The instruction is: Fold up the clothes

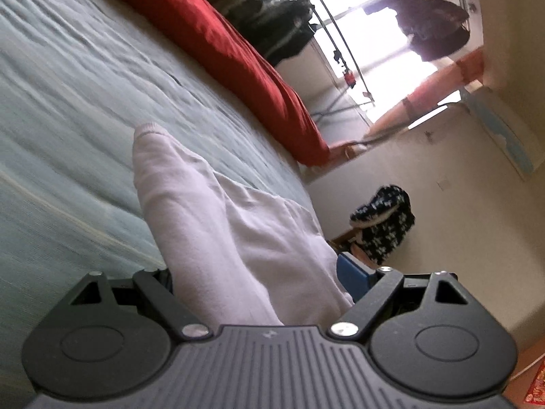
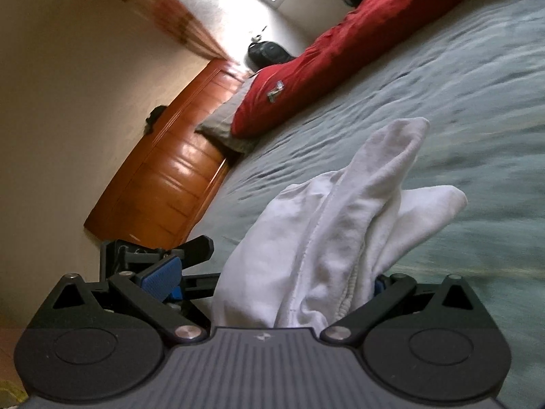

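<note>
My left hand-held gripper (image 1: 269,272) wide, white garment (image 1: 221,225) bunched between | right hand-held gripper (image 2: 272,279) likewise, grip unclear | over bed (image 1: 68,102)

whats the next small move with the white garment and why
Probably lower both grippers and lay the white garment flat on the green bedspread. It hangs bunched and creased out of the left gripper and the right gripper, so no clean fold line shows yet.

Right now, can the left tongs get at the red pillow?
Probably not yet. The left tongs have the white garment bunched between them, and a stretch of green bedspread separates them from the red pillow.
</note>
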Available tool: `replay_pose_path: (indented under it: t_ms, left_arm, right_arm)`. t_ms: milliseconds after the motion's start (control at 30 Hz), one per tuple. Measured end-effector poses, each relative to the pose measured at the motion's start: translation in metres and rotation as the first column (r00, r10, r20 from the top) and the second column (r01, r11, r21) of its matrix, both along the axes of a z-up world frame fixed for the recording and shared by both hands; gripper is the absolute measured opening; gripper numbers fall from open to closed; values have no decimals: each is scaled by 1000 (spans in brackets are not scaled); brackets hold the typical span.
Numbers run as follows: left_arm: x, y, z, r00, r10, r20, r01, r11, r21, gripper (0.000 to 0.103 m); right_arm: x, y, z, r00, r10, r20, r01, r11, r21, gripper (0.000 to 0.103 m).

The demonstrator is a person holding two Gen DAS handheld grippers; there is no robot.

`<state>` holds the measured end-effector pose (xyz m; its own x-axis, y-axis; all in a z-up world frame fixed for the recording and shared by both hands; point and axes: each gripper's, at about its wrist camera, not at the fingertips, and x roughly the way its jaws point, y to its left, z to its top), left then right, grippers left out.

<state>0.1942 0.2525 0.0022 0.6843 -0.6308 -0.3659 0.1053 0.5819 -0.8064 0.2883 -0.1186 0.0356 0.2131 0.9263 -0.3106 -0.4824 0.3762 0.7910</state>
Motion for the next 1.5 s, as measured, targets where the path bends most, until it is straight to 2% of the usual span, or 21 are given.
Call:
replay_pose_path:
  t_ms: [267,467,800,1133,1333,1500]
  left_arm:
    - [-7,79,1,995,104,-4,-104,995,7,86]
    - [-3,132,3,986,164,-11,-164,986,40,86]
    - [-1,213,-5,961,273,-39,-270,960,81,86]
    - [18,275,-10,938,345,-44,-339,935,102,86]
    - [29,301,-11,923,381,-53,-372,918,135,86]
    - [31,317,-31,894,433,-116,-410,894,183,87]
  right_arm:
    - [19,93,6,997,71,16,-71,997,-2,103]
    - [35,164,11,989,134,66,-132,991,-30,103]
    - [62,275,-11,969,232,87,-227,972,-66,103]
    - [64,343,-31,952,256,166,-248,966,-69,103]
    - [55,379,-39,936,276,216,-257,960,-112,103]
    - [51,387,-57,943,291,163,-278,956,-98,103]
